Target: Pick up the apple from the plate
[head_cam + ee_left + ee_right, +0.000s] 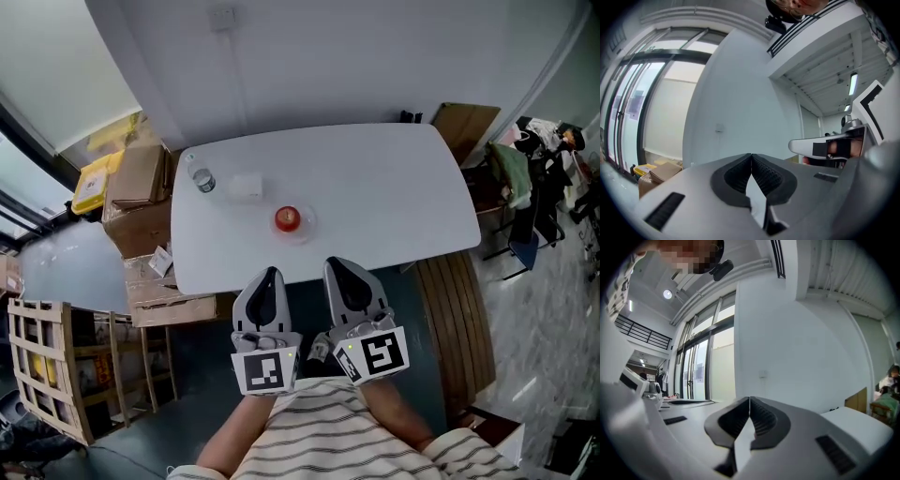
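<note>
White desk (375,187) against a pale wall, cardboard boxes (141,183) stacked off its left edge. Apple (288,218), red, sits on a clear plate (307,229) about midway along the near edge, a little in from it. Bottle (202,179) by the far-left corner; small white box (246,186) near it. Left hand-held gripper (272,275) and right hand-held gripper (339,264) hover short of the near edge, side by side, both with jaws pressed together, nothing between them. Task barely begun, by my reading: apple untouched; approach, opening, grasp and lift all remain.
</note>
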Motion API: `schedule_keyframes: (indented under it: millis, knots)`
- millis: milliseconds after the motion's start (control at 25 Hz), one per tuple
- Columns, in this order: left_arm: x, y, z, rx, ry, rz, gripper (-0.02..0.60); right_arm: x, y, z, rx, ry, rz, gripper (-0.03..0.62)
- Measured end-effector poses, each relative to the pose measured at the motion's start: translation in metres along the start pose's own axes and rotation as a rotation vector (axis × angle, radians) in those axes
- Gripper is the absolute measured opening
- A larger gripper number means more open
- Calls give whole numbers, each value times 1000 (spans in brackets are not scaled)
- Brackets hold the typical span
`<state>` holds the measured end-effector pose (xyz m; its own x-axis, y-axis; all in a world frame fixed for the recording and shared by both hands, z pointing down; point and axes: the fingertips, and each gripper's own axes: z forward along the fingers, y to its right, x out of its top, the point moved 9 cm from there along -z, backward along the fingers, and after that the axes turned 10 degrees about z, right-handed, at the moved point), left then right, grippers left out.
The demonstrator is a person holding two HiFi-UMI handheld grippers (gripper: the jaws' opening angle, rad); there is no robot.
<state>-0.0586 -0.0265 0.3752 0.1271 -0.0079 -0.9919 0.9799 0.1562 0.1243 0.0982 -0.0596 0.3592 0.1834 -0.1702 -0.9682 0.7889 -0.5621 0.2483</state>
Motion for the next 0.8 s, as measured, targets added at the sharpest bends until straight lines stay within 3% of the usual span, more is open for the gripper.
schedule_keyframes:
  millis: [400,800]
  knots:
    - [-13,19,38,51,-23,13,-2,-10,43,24,41,-46,18,14]
    - [-38,12,64,5,-74,25,-2,-24,57,44,3,-84,41,14]
